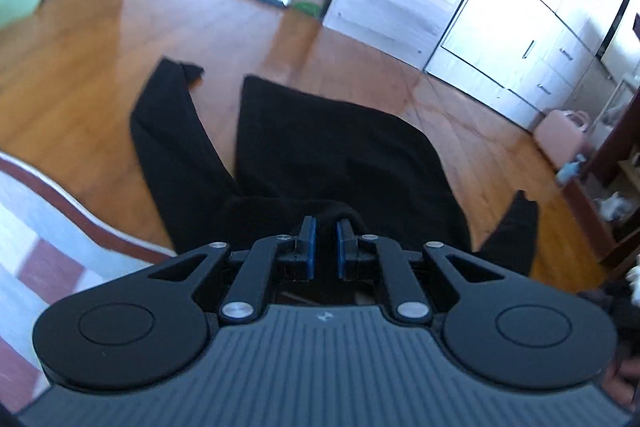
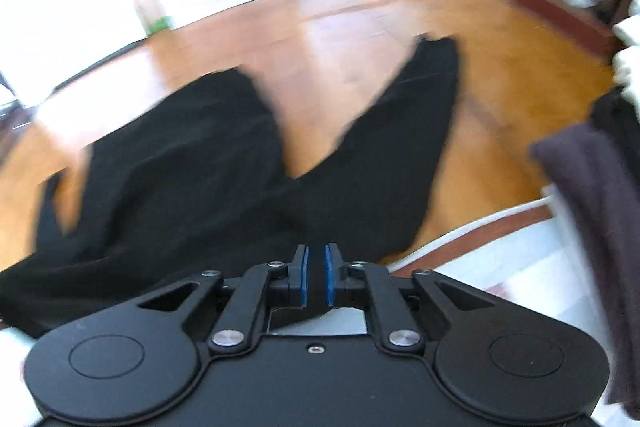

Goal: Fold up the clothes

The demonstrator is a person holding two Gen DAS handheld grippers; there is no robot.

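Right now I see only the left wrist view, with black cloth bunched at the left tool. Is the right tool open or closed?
Observer: The right tool has its jaws almost together, at the near edge of the black garment. Blur hides whether it pinches cloth.
Operator: Is something else near it?
Observer: Yes, a dark grey-brown cloth is at its right, apart from the black garment.
Operator: On what does that cloth rest?
Observer: Its lower part lies over a pale surface with a red-brown rim, not on the floor.
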